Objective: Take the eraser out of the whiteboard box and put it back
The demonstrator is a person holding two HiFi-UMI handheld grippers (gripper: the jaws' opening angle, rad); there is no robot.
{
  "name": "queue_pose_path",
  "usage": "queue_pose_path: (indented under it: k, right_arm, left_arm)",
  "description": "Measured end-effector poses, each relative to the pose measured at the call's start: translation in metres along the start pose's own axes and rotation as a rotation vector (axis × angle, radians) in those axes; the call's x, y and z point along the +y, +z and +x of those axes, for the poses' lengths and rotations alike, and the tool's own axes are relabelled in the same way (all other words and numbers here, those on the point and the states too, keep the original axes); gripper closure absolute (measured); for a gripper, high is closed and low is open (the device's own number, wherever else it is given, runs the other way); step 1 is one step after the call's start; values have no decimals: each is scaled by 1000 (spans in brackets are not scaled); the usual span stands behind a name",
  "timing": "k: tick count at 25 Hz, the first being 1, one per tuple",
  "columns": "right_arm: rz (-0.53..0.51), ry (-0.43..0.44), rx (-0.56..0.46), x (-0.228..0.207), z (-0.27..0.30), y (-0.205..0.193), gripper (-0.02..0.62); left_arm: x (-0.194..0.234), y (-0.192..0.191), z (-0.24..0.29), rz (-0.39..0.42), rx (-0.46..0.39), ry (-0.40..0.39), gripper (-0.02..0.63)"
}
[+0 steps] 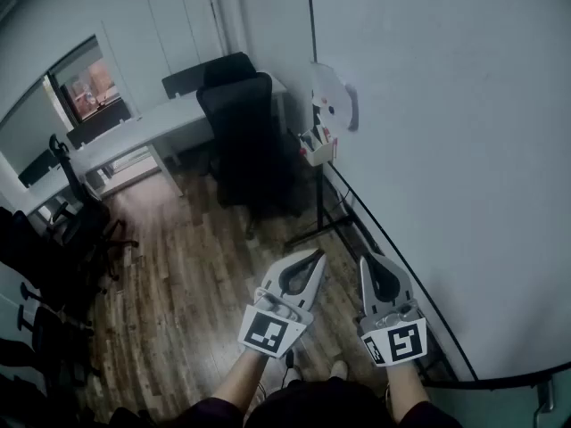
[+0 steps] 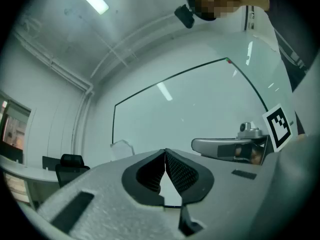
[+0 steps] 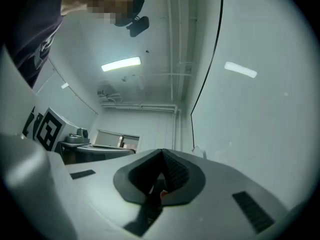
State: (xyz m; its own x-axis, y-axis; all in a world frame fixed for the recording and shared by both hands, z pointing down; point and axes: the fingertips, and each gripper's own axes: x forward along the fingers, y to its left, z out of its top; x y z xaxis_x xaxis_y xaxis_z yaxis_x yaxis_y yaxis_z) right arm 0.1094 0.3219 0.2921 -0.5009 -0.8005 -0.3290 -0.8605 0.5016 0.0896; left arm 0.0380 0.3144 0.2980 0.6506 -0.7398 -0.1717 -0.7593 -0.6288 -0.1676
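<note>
office with a large white whiteboard (image 1: 446, 150): left tool (image 1: 317, 257) and right tool (image 1: 365, 264) are pressed together, empty; best spread one before reaching the far small white box (image 1: 319, 146).

2 grippers (image 1: 317, 253) (image 1: 363, 259), 1 w/board (image 1: 446, 150), 1 box (image 1: 318, 146), 1 desk (image 1: 152, 119)

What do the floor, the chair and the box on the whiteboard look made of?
The floor looks like wood or wood-look planks, grain showing, slight sheen. The chair is matte black, probably fabric or mesh. The box looks white plastic, too small to be sure.
</note>
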Motion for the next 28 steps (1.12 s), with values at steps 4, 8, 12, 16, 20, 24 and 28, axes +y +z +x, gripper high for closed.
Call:
queue_pose_path:
  k: [4,8,12,16,20,24,28]
  right_arm:
    - [1,-1,3,3,-1,-1,592]
    - [2,-3,1,6,-2,0,592]
    - [22,28,-3,9,0,-1,592]
    - [23,37,4,14,2,-5,592]
    - [26,35,19,20,5,-9,592]
    - [34,38,31,28,15,-16,592]
    - [43,38,39,43,25,-22,592]
  left_arm:
    - [1,-3,-3,-12,8,-2,601]
    - [1,-2,-6,-13,9,-2,601]
    - [2,-4,-4,-11,17,-7,601]
    - [5,-7,-6,-10,18,-12,601]
    - [9,-11,-11,-23,28,-13,601]
    - [20,-17,-18,-26,38,-9,601]
    - [38,-22,-30,-41,48,5,601]
